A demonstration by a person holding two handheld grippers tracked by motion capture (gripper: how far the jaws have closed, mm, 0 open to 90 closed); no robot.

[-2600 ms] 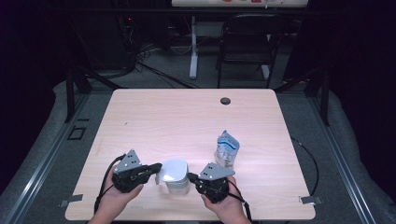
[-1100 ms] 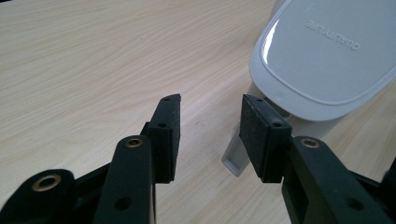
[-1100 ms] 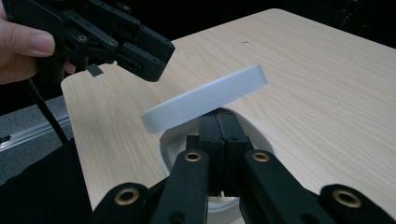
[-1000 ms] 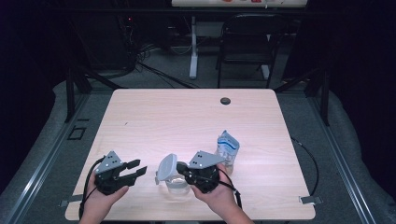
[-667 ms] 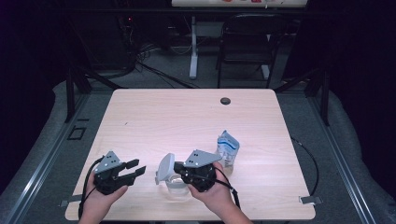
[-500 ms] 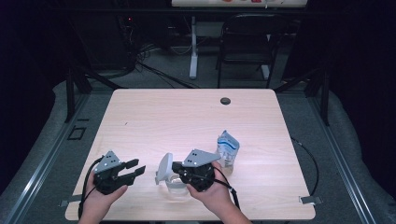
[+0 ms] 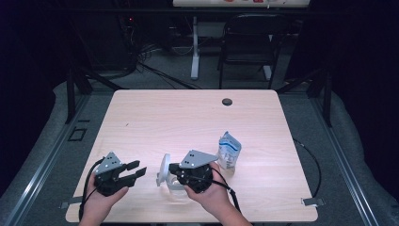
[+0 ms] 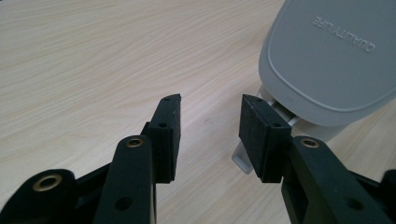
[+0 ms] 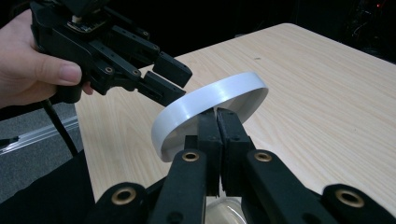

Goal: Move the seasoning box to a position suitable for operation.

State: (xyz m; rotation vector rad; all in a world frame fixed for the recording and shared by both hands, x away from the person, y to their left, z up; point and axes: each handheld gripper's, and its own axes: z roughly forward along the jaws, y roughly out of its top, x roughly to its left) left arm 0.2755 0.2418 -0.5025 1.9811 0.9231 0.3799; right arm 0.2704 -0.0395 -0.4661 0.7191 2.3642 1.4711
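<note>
A white oval lid (image 7: 164, 169) stands tilted up on edge over a clear container (image 7: 178, 187) near the table's front edge. My right gripper (image 7: 172, 172) is shut on the lid's rim; in the right gripper view the jaws (image 9: 217, 116) pinch the lid (image 9: 205, 100) from inside, and the container (image 9: 224, 212) shows just below. My left gripper (image 7: 138, 168) is open and holds nothing, a short way left of the lid. In the left gripper view its jaws (image 8: 208, 123) point at the lid's top (image 8: 327, 60), marked QUALITY LIFE, and at a white latch (image 8: 242, 161).
A blue and white pouch (image 7: 229, 150) stands just right of my right hand. A dark round grommet (image 7: 227, 101) sits near the table's far edge. Bare light wood tabletop (image 7: 179, 122) spreads beyond the grippers. A chair (image 7: 244, 42) and cables lie past the table.
The left gripper has pulled away leftward from the container and stands open. The right gripper has tipped the lid up on edge. In the last second almost nothing moved.
</note>
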